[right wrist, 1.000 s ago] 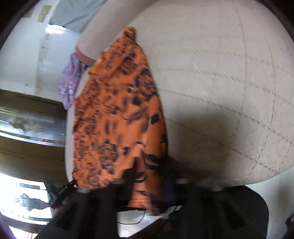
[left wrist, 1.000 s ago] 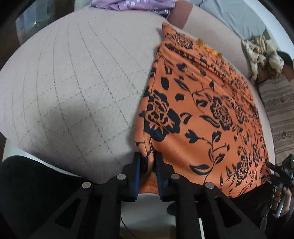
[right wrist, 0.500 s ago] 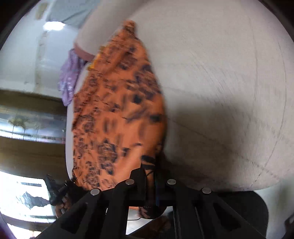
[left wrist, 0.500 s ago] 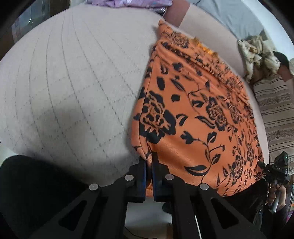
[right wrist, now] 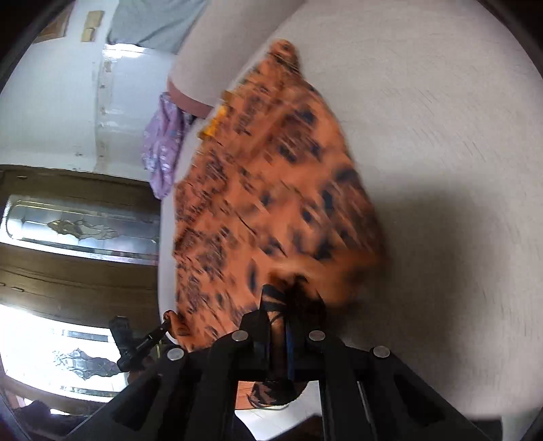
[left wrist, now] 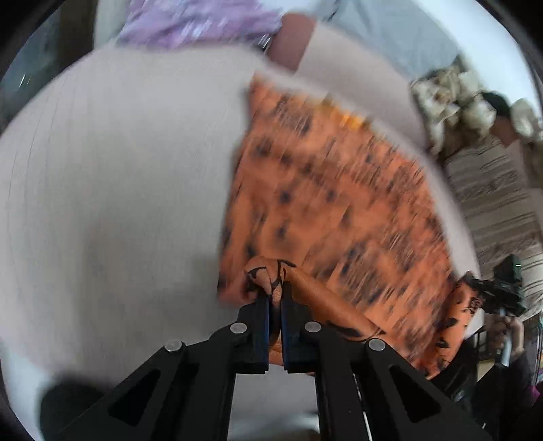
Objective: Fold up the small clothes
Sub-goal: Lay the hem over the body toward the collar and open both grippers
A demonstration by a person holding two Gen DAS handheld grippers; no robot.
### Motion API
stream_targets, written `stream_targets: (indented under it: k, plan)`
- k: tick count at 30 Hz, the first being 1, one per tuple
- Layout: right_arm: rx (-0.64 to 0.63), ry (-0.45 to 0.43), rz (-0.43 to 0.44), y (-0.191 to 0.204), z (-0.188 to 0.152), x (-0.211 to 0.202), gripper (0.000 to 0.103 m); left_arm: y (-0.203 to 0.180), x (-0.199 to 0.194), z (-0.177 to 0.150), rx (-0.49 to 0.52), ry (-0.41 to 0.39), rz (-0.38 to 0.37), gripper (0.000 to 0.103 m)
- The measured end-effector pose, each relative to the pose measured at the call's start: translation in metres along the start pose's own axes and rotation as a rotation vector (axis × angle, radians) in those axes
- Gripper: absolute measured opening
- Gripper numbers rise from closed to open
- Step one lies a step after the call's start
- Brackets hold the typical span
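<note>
An orange garment with a black flower print (left wrist: 339, 210) lies spread on a pale quilted cushion (left wrist: 118, 190). My left gripper (left wrist: 275, 295) is shut on the garment's near left corner, and the pinched hem stands lifted off the cushion and curls over. In the right wrist view the same garment (right wrist: 271, 190) runs away from me, and my right gripper (right wrist: 278, 319) is shut on its other near corner, also raised. The right gripper (left wrist: 488, 291) shows at the far right of the left wrist view, holding cloth. Both views are blurred by motion.
A purple garment (left wrist: 190, 23) lies at the cushion's far edge. A heap of cream cloth (left wrist: 454, 101) and a striped fabric (left wrist: 499, 203) sit to the right. Wooden doors with glass panels (right wrist: 78, 234) stand beyond the cushion's edge.
Both grippers closed on the garment's near corners, then rose and moved forward over it, so the near hem has lifted off the cushion.
</note>
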State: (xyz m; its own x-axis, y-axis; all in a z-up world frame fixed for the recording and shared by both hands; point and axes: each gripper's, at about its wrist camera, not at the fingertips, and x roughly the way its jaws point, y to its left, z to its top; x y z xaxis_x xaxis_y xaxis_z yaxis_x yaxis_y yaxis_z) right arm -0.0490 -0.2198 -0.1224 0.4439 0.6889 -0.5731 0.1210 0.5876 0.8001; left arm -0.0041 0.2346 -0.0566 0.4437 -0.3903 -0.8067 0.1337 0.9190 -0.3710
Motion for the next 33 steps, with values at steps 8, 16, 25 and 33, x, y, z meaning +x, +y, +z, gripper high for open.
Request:
stream_targets:
  k: [8, 16, 25, 33]
  plan:
    - [-0.068, -0.388, 0.106, 0.057, 0.17, -0.019, 0.015, 0.0, 0.053, 0.18, -0.042, -0.25, 0.014, 0.061]
    - [-0.017, -0.428, -0.076, 0.021, 0.147, 0.019, 0.082, 0.044, 0.08, 0.162, -0.195, -0.246, 0.113, 0.088]
    - [0.125, -0.392, -0.083, -0.002, 0.038, 0.033, 0.082, -0.001, 0.079, 0.063, -0.183, -0.179, 0.014, 0.088]
    - [0.314, -0.48, -0.133, 0.004, 0.073, 0.058, 0.068, -0.004, 0.111, 0.09, -0.274, -0.178, 0.175, 0.068]
